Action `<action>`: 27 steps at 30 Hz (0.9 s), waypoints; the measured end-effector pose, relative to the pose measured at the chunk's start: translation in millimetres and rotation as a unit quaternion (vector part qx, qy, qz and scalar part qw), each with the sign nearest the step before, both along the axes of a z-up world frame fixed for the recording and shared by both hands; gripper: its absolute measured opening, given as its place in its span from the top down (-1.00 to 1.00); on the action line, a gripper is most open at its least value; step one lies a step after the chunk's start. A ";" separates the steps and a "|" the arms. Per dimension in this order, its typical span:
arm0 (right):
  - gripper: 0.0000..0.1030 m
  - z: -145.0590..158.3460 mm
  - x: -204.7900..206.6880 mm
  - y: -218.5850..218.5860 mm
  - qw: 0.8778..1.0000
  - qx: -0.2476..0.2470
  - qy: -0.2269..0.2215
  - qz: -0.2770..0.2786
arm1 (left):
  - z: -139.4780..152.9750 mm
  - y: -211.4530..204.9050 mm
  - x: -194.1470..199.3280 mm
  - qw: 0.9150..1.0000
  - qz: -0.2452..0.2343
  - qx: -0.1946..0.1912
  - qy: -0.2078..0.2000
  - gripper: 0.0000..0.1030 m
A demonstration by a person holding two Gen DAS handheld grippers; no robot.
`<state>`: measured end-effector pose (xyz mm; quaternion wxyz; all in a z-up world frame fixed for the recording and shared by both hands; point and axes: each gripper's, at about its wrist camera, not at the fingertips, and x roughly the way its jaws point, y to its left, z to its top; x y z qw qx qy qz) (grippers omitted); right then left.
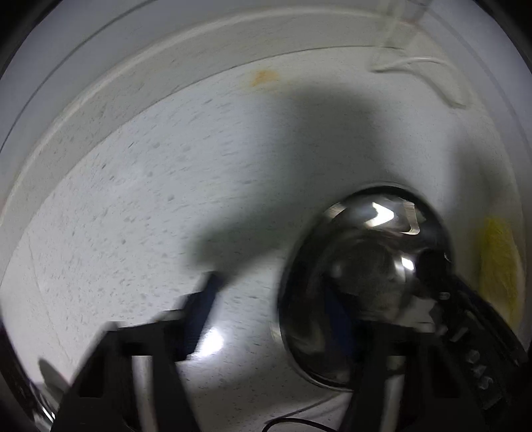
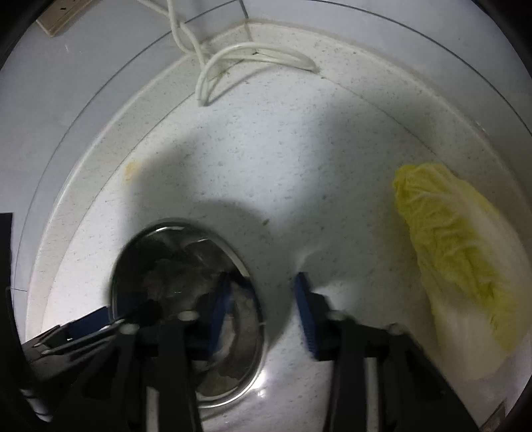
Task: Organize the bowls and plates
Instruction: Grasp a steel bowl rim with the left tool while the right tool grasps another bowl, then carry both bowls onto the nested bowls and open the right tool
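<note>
A shiny steel bowl [image 1: 362,279] stands on the white speckled counter, low and right in the left wrist view. It also shows in the right wrist view [image 2: 173,285], low and left. My left gripper [image 1: 269,299] is open; its left finger is over bare counter and its right finger is at the bowl. My right gripper [image 2: 262,309] is open; its left blue pad [image 2: 221,309] hangs over the bowl's inside and its right pad [image 2: 304,312] is outside the rim, so the jaws straddle the rim. The other gripper's blue pad [image 2: 89,320] shows at the bowl's left edge.
A napa cabbage [image 2: 459,262] lies on the counter to the right of the bowl; it shows as a yellow blur in the left wrist view [image 1: 498,266]. White cables [image 2: 239,56] lie at the back by the wall. A wall socket [image 2: 63,13] is at top left.
</note>
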<state>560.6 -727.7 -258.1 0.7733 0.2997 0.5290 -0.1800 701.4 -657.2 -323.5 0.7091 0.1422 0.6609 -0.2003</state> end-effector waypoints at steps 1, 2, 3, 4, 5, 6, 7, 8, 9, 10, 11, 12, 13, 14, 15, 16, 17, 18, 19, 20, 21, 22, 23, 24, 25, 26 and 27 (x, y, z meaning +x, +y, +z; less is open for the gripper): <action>0.69 0.1 -0.4 4.0 1.000 -0.007 0.009 0.002 | 1.0 -3.5 -3.6 1.000 -0.008 0.009 0.002 0.62; 0.69 0.6 -1.3 7.5 1.000 -0.012 0.013 0.006 | 0.9 -3.1 -6.5 1.000 -0.007 0.020 0.004 0.62; 0.69 0.9 -3.8 10.6 1.000 -0.013 0.015 0.007 | -0.5 -0.4 -7.4 1.000 -0.002 0.019 0.011 0.62; 0.70 1.5 -8.5 12.8 1.000 -0.008 0.014 0.004 | -3.1 4.8 -8.3 1.000 0.005 0.015 0.024 0.63; 0.71 3.1 -12.5 15.2 1.000 -0.004 0.013 0.002 | -4.7 8.6 -8.8 0.999 0.010 0.012 0.034 0.63; 0.72 6.2 -17.0 19.6 1.000 -0.005 0.010 0.004 | -3.8 13.8 -11.6 0.999 0.013 0.008 0.038 0.63; 0.72 11.1 -21.9 27.0 1.000 -0.012 0.009 0.010 | -1.2 18.0 -15.0 0.999 0.013 0.005 0.036 0.63; 0.72 16.6 -27.0 35.7 1.000 -0.019 0.008 0.015 | 3.1 23.2 -19.9 0.999 0.010 0.005 0.030 0.63; 0.72 21.0 -30.6 42.2 1.000 -0.021 0.007 0.018 | 9.1 30.5 -25.9 1.000 0.009 0.006 0.023 0.63; 0.72 28.8 -36.3 53.3 0.999 -0.027 0.003 0.024 | 14.3 37.5 -30.9 1.000 0.010 0.004 0.017 0.63; 0.72 35.6 -39.9 64.3 0.999 -0.030 0.000 0.029 | 21.4 49.2 -37.4 1.000 0.013 0.001 0.012 0.63; 0.72 41.5 -43.4 71.4 0.999 -0.032 -0.001 0.033 | 26.8 60.0 -43.0 1.000 0.016 -0.002 0.009 0.63; 0.72 51.3 -50.4 88.5 0.998 -0.035 -0.007 0.041 | 33.2 73.1 -48.2 1.000 0.020 -0.005 0.006 0.63; 0.72 55.8 -53.2 98.7 0.998 -0.036 -0.010 0.045 | 41.2 91.2 -54.6 1.000 0.025 -0.007 0.001 0.63; 0.72 62.6 -58.1 115.3 0.998 -0.037 -0.013 0.053 | 48.3 107.5 -61.0 1.000 0.030 -0.009 -0.004 0.63; 0.72 70.8 -63.4 135.0 0.997 -0.039 -0.018 0.062 | 55.8 127.3 -68.3 0.999 0.034 -0.011 -0.009 0.63; 0.72 78.5 -68.8 156.4 0.996 -0.040 -0.024 0.073 | 62.4 140.8 -73.8 0.999 0.038 -0.013 -0.012 0.63; 0.72 83.9 -74.5 175.8 0.995 -0.036 -0.029 0.084 | 68.5 159.1 -80.5 0.999 0.046 -0.014 -0.014 0.63; 0.73 87.5 -78.6 192.9 0.995 -0.032 -0.033 0.094 | 74.4 186.8 -87.5 0.998 0.057 -0.015 -0.018 0.63; 0.73 92.5 -84.3 211.0 0.993 -0.029 -0.038 0.105 | 85.2 194.2 -91.7 0.998 0.064 -0.016 -0.019 0.63; 0.73 96.2 -85.8 234.0 0.992 -0.026 -0.042 0.120 | 88.5 216.7 -97.3 0.997 0.078 -0.018 -0.018 0.63; 0.73 100.4 -87.2 264.8 0.989 -0.021 -0.045 0.141 | 90.4 240.2 -102.0 0.995 0.092 -0.020 -0.017 0.62; 0.73 102.7 -86.9 288.2 0.986 -0.019 -0.048 0.158 | 91.6 269.5 -108.1 0.994 0.110 -0.022 -0.013 0.62; 0.73 104.1 -86.9 306.0 0.984 -0.017 -0.049 0.171 | 91.5 290.0 -110.8 0.992 0.123 -0.022 -0.009 0.61; 0.73 104.7 -85.2 332.3 0.980 -0.013 -0.049 0.190 | 90.9 309.6 -112.3 0.991 0.134 -0.019 -0.007 0.61; 0.73 104.1 -83.3 352.2 0.977 -0.012 -0.048 0.205 | 91.2 331.4 -113.9 0.989 0.145 -0.013 -0.007 0.61; 0.73 101.4 -79.6 379.9 0.973 -0.013 -0.044 0.227 | 90.0 348.3 -114.1 0.988 0.153 -0.008 -0.009 0.60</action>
